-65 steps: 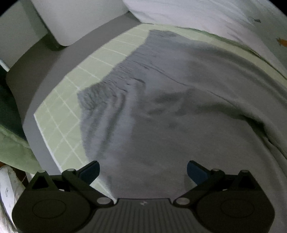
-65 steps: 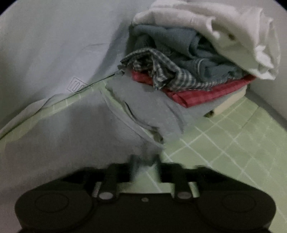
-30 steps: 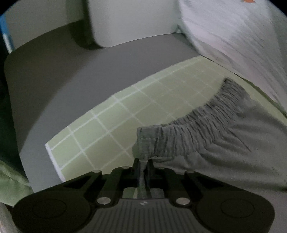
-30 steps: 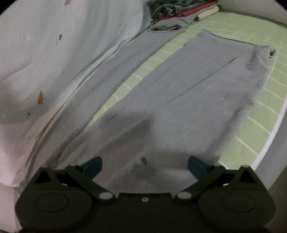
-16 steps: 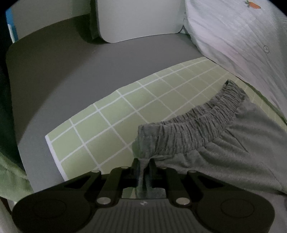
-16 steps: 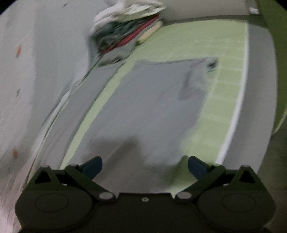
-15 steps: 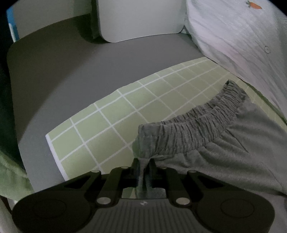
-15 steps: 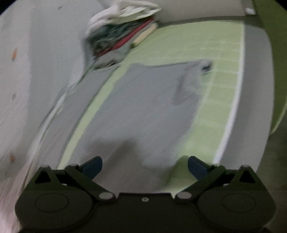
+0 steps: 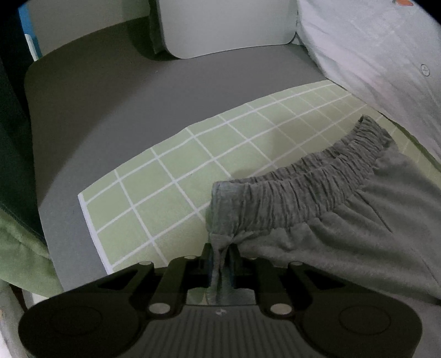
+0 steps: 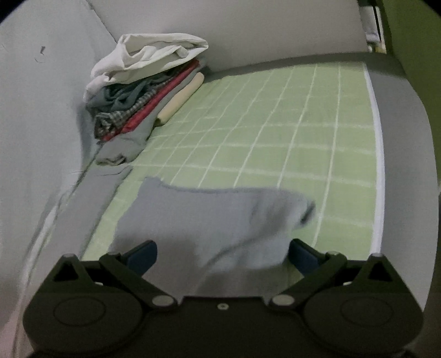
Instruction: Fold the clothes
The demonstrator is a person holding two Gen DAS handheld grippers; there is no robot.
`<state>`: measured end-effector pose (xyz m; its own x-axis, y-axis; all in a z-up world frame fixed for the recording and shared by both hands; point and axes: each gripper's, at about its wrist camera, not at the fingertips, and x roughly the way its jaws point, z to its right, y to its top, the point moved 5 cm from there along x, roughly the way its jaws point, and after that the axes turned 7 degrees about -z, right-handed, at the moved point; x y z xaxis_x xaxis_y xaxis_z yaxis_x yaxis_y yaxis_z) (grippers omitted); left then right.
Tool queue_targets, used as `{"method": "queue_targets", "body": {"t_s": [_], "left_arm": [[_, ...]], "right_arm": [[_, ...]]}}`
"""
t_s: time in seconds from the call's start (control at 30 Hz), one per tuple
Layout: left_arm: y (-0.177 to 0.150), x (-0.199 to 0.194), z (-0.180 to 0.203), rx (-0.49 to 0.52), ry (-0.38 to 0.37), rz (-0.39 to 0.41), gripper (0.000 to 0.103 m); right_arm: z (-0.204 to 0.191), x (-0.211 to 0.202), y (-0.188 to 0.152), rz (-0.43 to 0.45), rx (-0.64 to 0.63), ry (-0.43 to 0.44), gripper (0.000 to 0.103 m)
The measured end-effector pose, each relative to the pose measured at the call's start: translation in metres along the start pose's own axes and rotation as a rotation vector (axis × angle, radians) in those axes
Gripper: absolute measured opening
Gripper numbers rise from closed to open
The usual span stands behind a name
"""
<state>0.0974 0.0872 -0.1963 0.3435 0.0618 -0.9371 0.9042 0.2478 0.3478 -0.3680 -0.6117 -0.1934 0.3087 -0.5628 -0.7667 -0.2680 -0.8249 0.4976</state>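
Grey trousers [image 9: 344,225] with a ruched elastic waistband [image 9: 297,190] lie on a green checked mat [image 9: 176,176]. My left gripper [image 9: 222,256] is shut on the near corner of the waistband, and a pinch of grey cloth runs back between its fingers. In the right wrist view the far end of the grey trousers [image 10: 209,220] lies blurred on the same mat [image 10: 275,132]. My right gripper [image 10: 223,254] is open just above that cloth, with its blue pads [image 10: 143,254] wide apart and nothing between them.
A pile of folded clothes [image 10: 143,91] topped by a white garment stands at the mat's far left corner, against a pale wall. White bedding [image 9: 386,60] lies right of the waistband. A white board [image 9: 226,24] stands on the grey surface [image 9: 110,91] beyond the mat.
My left gripper closed on the waistband corner and has held it with little movement. My right gripper opened, swung along the trousers, and now faces the leg end and the clothes pile.
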Motion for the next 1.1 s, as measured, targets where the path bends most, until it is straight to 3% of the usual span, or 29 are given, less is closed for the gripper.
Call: {"method": "queue_targets", "body": {"t_s": [0.1,0.13,0.17,0.2,0.27,0.5,0.67,0.8,0.97,1.1], "left_arm": [[0.002,-0.008,0.001,0.003,0.004,0.02,0.013],[0.003,-0.011,0.001,0.003,0.003,0.029,0.012],[0.005,-0.015,0.001,0.004,0.002,0.039,0.009],[0.006,-0.019,0.001,0.005,0.002,0.048,0.004],[0.008,-0.027,0.001,0.006,0.001,0.067,0.003],[0.017,-0.054,0.0,0.011,-0.003,0.132,0.003],[0.033,-0.086,-0.006,-0.036,-0.078,0.194,0.002],[0.037,-0.112,-0.013,-0.047,-0.088,0.244,0.002],[0.029,-0.135,-0.026,-0.122,-0.07,0.277,0.002],[0.018,-0.146,-0.024,-0.169,-0.059,0.284,0.002]], "right_arm": [[-0.002,0.009,0.015,-0.02,-0.053,-0.1,0.101],[-0.003,0.011,0.018,-0.023,-0.075,-0.131,0.092],[-0.004,0.012,0.021,-0.026,-0.095,-0.16,0.071],[-0.003,0.012,0.025,-0.025,-0.11,-0.171,0.04],[0.0,0.009,0.031,-0.028,-0.117,-0.172,0.009],[-0.005,-0.044,0.048,0.075,-0.132,-0.082,0.005],[-0.017,-0.096,0.063,0.183,-0.128,-0.003,0.005],[-0.02,-0.133,0.074,0.264,-0.088,0.059,0.005],[-0.015,-0.154,0.089,0.3,-0.044,0.097,0.005],[-0.02,-0.151,0.102,0.295,-0.089,0.104,0.005]]}}
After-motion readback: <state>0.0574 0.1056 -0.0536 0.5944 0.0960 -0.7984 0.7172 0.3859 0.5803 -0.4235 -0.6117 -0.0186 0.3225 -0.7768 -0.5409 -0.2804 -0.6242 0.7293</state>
